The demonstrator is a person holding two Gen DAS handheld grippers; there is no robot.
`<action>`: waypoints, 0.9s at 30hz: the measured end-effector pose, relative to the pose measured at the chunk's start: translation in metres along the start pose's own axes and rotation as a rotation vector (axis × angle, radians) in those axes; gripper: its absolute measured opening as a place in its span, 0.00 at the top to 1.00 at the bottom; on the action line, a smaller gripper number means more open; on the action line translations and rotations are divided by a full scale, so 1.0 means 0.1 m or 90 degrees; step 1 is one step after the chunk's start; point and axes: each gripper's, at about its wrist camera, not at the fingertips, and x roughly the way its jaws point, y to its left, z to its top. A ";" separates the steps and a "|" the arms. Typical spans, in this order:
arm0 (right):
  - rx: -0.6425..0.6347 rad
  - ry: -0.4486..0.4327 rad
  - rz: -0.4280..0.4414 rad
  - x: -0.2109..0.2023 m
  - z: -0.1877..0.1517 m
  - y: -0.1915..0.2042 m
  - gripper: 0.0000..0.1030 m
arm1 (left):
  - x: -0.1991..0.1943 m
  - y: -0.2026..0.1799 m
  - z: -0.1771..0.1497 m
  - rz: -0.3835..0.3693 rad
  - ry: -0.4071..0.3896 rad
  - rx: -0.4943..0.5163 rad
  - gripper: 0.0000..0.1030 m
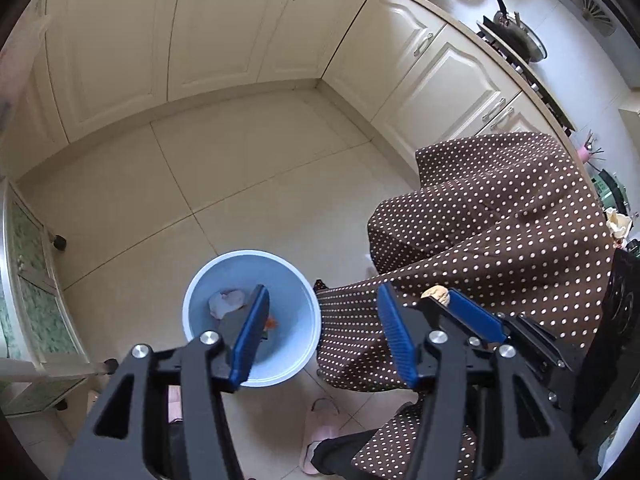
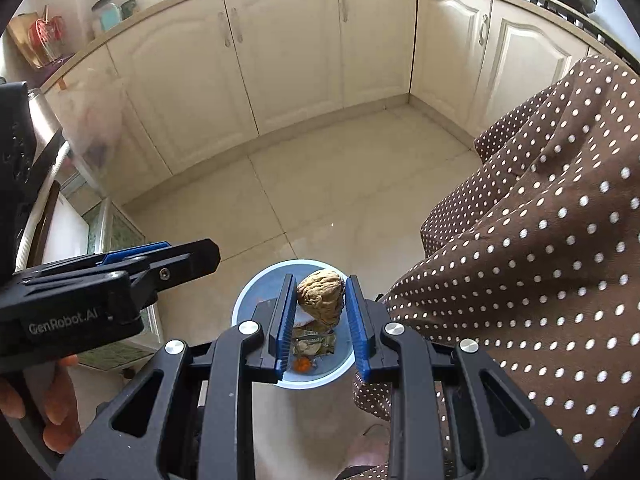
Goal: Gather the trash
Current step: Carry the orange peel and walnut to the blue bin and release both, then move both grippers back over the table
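While right tool (image 2: 320, 300) clamps crumpled wad (image 2: 321, 295) above bin (image 2: 244, 300) rim, left tool (image 1: 324, 312) gapes beside.

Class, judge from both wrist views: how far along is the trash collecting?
Done: scraps already lie in the blue bin. In hand: the right gripper is shut on a crumpled brown lump held above that bin. The left gripper is open and empty. Left: release the lump.

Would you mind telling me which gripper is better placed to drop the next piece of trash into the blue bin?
The right gripper. Its jaws are shut on a crumpled brown lump, held directly above the blue bin. The left gripper hangs open and empty beside it.
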 end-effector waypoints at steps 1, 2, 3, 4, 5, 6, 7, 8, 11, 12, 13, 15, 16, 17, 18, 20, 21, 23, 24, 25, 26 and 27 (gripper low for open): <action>0.001 0.003 0.002 0.01 -0.01 0.01 0.77 | 0.00 0.02 -0.02 0.002 0.002 -0.001 0.47; 0.001 0.004 0.003 0.02 -0.01 0.01 0.77 | 0.01 0.01 -0.02 0.004 0.004 -0.003 0.47; 0.001 0.006 0.004 0.03 0.00 0.03 0.77 | 0.01 0.02 -0.03 0.005 0.007 -0.006 0.47; 0.002 0.008 0.006 0.04 0.00 0.03 0.77 | 0.01 0.04 -0.04 0.006 0.010 -0.009 0.47; 0.005 0.009 0.010 0.04 0.01 0.04 0.77 | 0.00 0.06 -0.05 0.007 0.011 -0.012 0.47; 0.006 0.010 0.012 0.05 0.01 0.04 0.77 | 0.00 0.07 -0.06 0.007 0.010 -0.014 0.47; 0.007 0.011 0.015 0.06 0.02 0.04 0.77 | -0.02 0.08 -0.07 0.008 0.008 -0.017 0.47; 0.010 0.013 0.020 0.07 0.03 0.05 0.77 | -0.04 0.09 -0.06 0.008 0.006 -0.019 0.47; 0.012 0.014 0.027 0.08 0.06 0.06 0.77 | -0.10 0.12 -0.05 0.008 -0.004 -0.023 0.47; 0.013 0.012 0.029 0.08 0.08 0.06 0.77 | -0.13 0.13 -0.05 0.008 -0.008 -0.027 0.47; 0.014 0.011 0.031 0.08 0.10 0.07 0.77 | -0.15 0.14 -0.04 0.007 -0.012 -0.028 0.47; 0.016 0.004 0.034 0.08 0.16 0.10 0.77 | -0.20 0.16 -0.02 0.006 -0.019 -0.031 0.47; 0.017 -0.001 0.037 0.08 0.20 0.10 0.77 | -0.22 0.16 -0.01 0.006 -0.022 -0.032 0.47; 0.018 -0.008 0.037 0.07 0.23 0.11 0.76 | -0.25 0.17 0.00 0.007 -0.026 -0.034 0.47; 0.018 -0.012 0.036 0.06 0.26 0.12 0.76 | -0.28 0.17 0.01 0.006 -0.031 -0.036 0.47; 0.017 -0.025 0.035 0.03 0.32 0.13 0.73 | -0.34 0.17 0.03 0.004 -0.040 -0.038 0.47; 0.015 -0.030 0.037 0.00 0.35 0.14 0.69 | -0.35 0.17 0.04 0.003 -0.042 -0.038 0.47; 0.008 -0.044 0.032 -0.06 0.39 0.16 0.61 | -0.41 0.15 0.06 0.000 -0.049 -0.033 0.47; 0.007 -0.051 0.030 -0.10 0.41 0.16 0.60 | -0.45 0.13 0.07 -0.001 -0.054 -0.032 0.47; 0.006 -0.057 0.027 -0.15 0.42 0.16 0.60 | -0.49 0.11 0.08 -0.002 -0.057 -0.030 0.47; 0.005 -0.062 0.022 -0.19 0.42 0.14 0.60 | -0.52 0.10 0.08 -0.004 -0.060 -0.028 0.47; 0.004 -0.066 0.015 -0.24 0.42 0.13 0.60 | -0.58 0.06 0.08 -0.005 -0.065 -0.024 0.47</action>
